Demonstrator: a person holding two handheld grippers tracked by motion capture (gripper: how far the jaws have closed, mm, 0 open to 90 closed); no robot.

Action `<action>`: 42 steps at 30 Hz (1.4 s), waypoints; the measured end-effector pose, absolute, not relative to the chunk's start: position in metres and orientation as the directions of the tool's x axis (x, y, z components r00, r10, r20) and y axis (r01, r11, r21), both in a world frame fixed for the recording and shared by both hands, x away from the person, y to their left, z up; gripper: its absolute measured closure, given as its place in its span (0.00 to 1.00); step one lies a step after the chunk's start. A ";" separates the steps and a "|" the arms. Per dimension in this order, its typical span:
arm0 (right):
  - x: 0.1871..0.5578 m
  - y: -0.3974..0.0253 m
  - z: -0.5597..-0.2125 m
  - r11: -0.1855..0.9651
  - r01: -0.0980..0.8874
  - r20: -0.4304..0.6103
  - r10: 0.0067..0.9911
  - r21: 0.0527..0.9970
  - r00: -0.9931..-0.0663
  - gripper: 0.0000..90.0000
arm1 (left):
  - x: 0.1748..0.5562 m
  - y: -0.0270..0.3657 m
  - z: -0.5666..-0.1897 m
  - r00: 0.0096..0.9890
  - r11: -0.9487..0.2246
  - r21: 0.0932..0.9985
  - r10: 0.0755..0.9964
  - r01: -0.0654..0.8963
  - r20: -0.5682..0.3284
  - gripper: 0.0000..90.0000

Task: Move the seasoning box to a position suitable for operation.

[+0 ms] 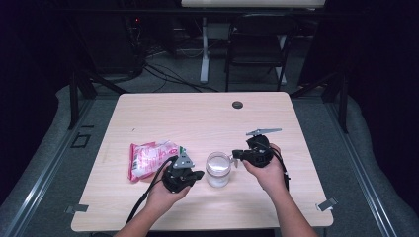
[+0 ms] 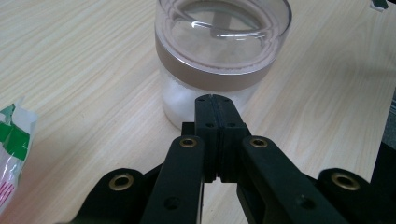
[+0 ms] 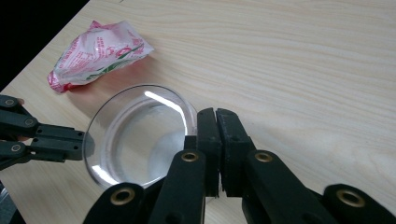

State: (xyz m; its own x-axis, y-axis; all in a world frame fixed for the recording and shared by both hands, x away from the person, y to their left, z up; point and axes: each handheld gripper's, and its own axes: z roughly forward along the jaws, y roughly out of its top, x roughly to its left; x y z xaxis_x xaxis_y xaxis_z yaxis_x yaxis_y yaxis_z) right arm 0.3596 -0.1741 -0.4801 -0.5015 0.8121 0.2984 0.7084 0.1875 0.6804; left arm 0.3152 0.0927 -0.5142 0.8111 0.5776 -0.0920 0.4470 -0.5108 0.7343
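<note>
A clear jar with a gold band and a see-through lid stands on the table's front middle; white powder lies inside. My left gripper is shut, its tips close against the jar on its left side. My right gripper is shut too, with nothing in it, its tips by the right rim of the jar. The left gripper reaches the jar from the other side in the right gripper view. A pink and white snack packet lies left of the jar.
The wooden table has a dark grommet near its far edge. A folding chair and floor cables stand beyond it. The packet lies near the table's left side, its torn green end close to my left gripper.
</note>
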 end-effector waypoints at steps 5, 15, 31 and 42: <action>0.361 -0.176 -0.482 0.177 0.719 0.315 0.810 0.672 -0.495 0.97 | 0.315 0.092 -0.514 0.811 -0.507 0.737 0.577 0.447 -0.095 1.00; 0.364 -0.180 -0.485 0.144 0.735 0.364 0.795 0.663 -0.485 0.97 | 0.313 0.090 -0.513 0.822 -0.511 0.744 0.562 0.431 -0.091 1.00; 0.362 -0.180 -0.485 0.142 0.726 0.356 0.798 0.673 -0.486 0.97 | 0.314 0.085 -0.515 0.825 -0.513 0.744 0.558 0.427 -0.088 1.00; 0.360 -0.180 -0.486 0.137 0.720 0.354 0.799 0.680 -0.486 0.97 | 0.314 0.083 -0.512 0.828 -0.496 0.758 0.550 0.424 -0.104 1.00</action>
State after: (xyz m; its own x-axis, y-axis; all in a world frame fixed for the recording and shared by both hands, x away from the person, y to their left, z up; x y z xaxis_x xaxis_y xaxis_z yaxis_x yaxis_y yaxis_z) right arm 0.3603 -0.1799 -0.4861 -0.4859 0.7992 0.3538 0.7204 0.1370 0.6799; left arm 0.3142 0.0832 -0.5123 0.8284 0.5503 -0.1040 0.4244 -0.4957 0.7578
